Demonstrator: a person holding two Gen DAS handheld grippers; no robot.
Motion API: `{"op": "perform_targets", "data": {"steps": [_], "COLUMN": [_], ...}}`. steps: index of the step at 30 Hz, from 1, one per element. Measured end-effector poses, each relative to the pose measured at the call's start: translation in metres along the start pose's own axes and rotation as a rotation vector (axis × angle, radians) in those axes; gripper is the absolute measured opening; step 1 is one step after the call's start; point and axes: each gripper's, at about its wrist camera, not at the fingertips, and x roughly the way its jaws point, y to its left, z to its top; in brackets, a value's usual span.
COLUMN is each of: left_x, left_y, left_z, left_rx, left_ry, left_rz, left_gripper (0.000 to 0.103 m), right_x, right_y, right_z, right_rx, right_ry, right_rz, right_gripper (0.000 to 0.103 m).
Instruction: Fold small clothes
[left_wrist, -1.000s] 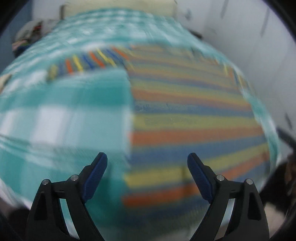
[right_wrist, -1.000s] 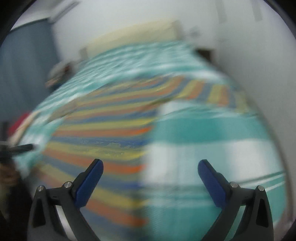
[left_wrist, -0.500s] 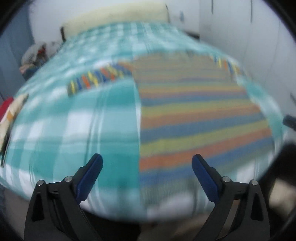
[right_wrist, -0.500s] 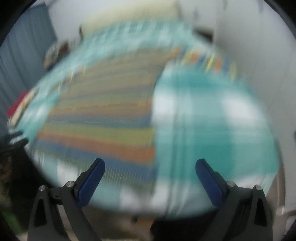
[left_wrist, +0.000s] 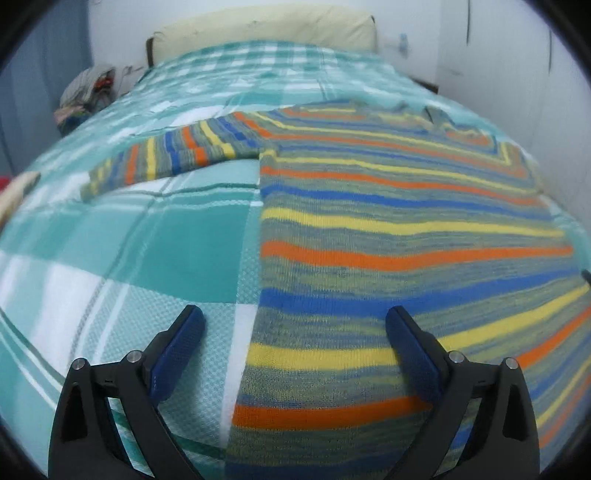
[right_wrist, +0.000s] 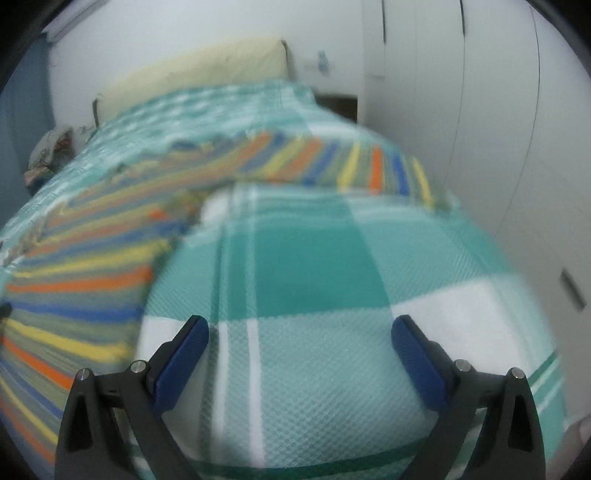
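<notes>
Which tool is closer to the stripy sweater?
Left. The left tool hangs right over the stripy sweater's side edge. The right tool is beside it, over bare checked blanket.

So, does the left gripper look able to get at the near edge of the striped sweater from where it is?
Probably yes. The left gripper is open and empty, and the striped sweater lies flat on the checked bedspread with its side edge running between the fingers. Nothing lies in the way.

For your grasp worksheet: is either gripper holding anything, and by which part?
Nothing is held: the left gripper and right gripper gape empty above the striped knitted sweater.
</notes>
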Motion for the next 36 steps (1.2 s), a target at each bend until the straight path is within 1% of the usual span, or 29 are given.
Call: {"op": "perform_targets", "data": {"steps": [3, 7, 13, 24, 36], "left_x": [-0.0030, -0.0040, 0.0022, 0.0023, 0.0022], "left_y": [-0.0003, -0.0004, 0.0017, 0.0003, 0.0007], "left_z": [0.0004, -0.0018, 0.0015, 0.0004, 0.0001], "left_rx": [0.001, 0.005, 0.010, 0.013, 0.012], "left_ry": [0.002, 0.005, 0.011, 0.014, 0.017], "left_rz": [0.007, 0.012, 0.016, 0.024, 0.027], "left_gripper": [0.102, 0.103, 0.103, 0.103, 0.103], "right_x": [0.0013, 0.0016, 0.0020, -0.0015, -0.0024], "right_y": [0.0032, 0.0039, 0.0054, 0.0068, 0.0065], "right_z": [0.0008, -0.0003, -0.0013, -0.0028, -0.0032], "right_rx": [-0.019, -0.028, -0.029, -0.037, -0.034], "right_ry": [0.002, -0.002, -0.004, -0.016, -0.015], "right_rz": [-0.025, -0.040, -0.043, -0.060, -0.056], "right_gripper": [0.100, 0.100, 0.100, 0.100, 0.100]}}
